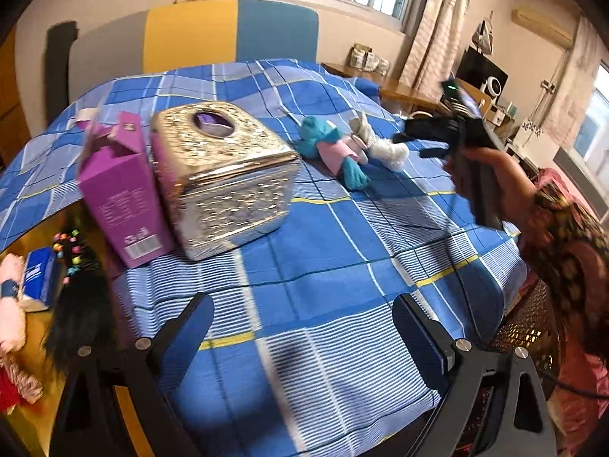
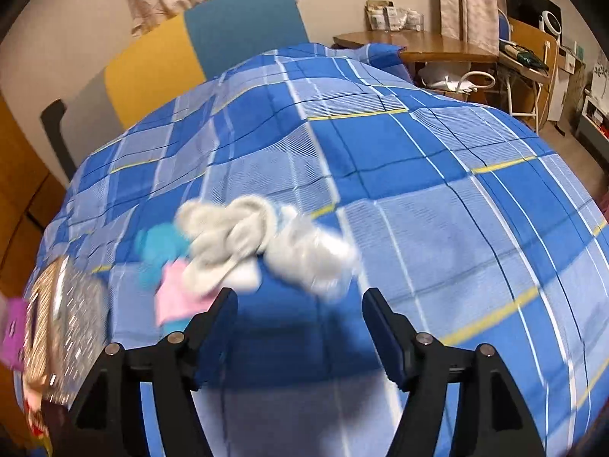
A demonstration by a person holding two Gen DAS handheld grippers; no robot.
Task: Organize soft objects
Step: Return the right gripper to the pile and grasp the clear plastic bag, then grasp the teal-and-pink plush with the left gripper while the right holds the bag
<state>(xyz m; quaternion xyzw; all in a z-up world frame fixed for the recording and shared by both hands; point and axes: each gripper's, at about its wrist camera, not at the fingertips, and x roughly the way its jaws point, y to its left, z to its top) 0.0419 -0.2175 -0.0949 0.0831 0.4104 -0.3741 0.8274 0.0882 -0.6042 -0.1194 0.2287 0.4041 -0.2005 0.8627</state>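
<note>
A small heap of soft things lies on the blue checked bedspread (image 1: pixel 342 236): a teal and pink plush toy (image 1: pixel 335 148) and white fluffy pieces (image 1: pixel 384 144). In the right wrist view the same heap is blurred, with the white pieces (image 2: pixel 243 243) and the teal and pink toy (image 2: pixel 167 266) just beyond the fingers. My right gripper (image 2: pixel 298 304) is open and empty, just short of the heap; it also shows in the left wrist view (image 1: pixel 415 144) right of the toys. My left gripper (image 1: pixel 304 316) is open and empty over the bedspread, well short of the heap.
An ornate silver tissue box (image 1: pixel 224 175) and an open purple carton (image 1: pixel 121 194) stand left of the toys. Left of the bed lie a blue packet (image 1: pixel 40 278), pink plush (image 1: pixel 9 304) and a black furry thing (image 1: pixel 80 316). A desk (image 2: pixel 418 47) stands behind the bed.
</note>
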